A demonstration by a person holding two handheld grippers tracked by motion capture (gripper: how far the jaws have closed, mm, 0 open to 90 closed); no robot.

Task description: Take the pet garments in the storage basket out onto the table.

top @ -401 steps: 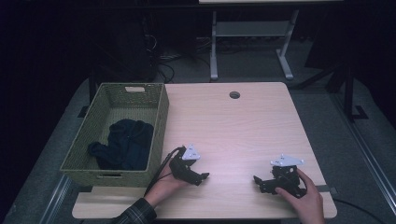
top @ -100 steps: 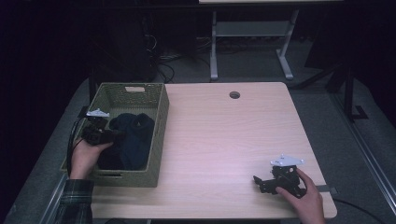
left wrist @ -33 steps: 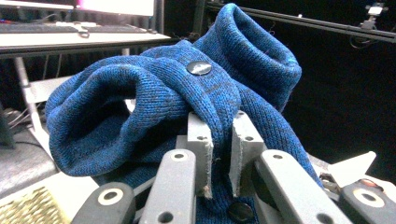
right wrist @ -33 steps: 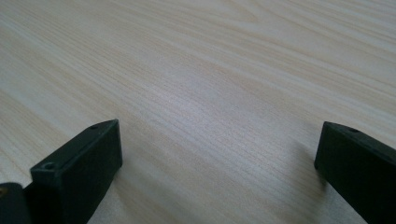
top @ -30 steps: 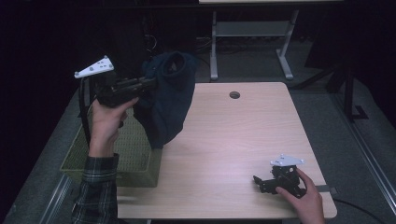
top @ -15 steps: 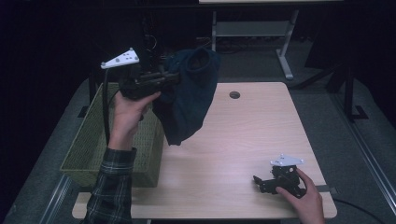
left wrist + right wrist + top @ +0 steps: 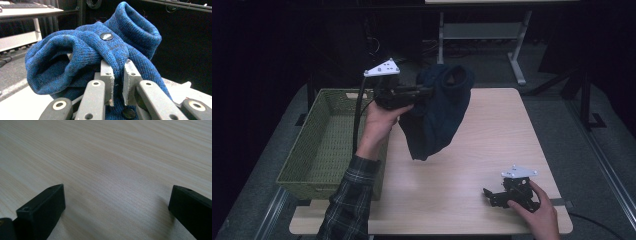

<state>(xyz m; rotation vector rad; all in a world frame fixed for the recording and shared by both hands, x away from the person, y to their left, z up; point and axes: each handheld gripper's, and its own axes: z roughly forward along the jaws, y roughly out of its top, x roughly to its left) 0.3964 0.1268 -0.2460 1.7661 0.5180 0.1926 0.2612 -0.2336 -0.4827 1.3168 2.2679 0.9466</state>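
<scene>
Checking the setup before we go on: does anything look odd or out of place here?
Nothing stands out. The left gripper holds the blue sweater bunched in the air above the table, the basket sits upright, and the right gripper rests open.

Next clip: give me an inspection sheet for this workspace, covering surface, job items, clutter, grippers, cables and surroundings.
Surface: light wooden table, round dark grommet hole hidden behind the garment or not visible.
Job's things: blue knit sweater with dark buttons, hanging in the air above the table; green woven basket at the table's left edge, nothing seen inside.
Clutter: nothing seen.
Grippers: left gripper raised, jaws pinched on the sweater; right gripper resting low on the table near the front right corner, jaws wide apart.
Cables: black cable trailing from the left gripper.
Surroundings: dark room, grey floor, metal stand legs beyond the table.
</scene>
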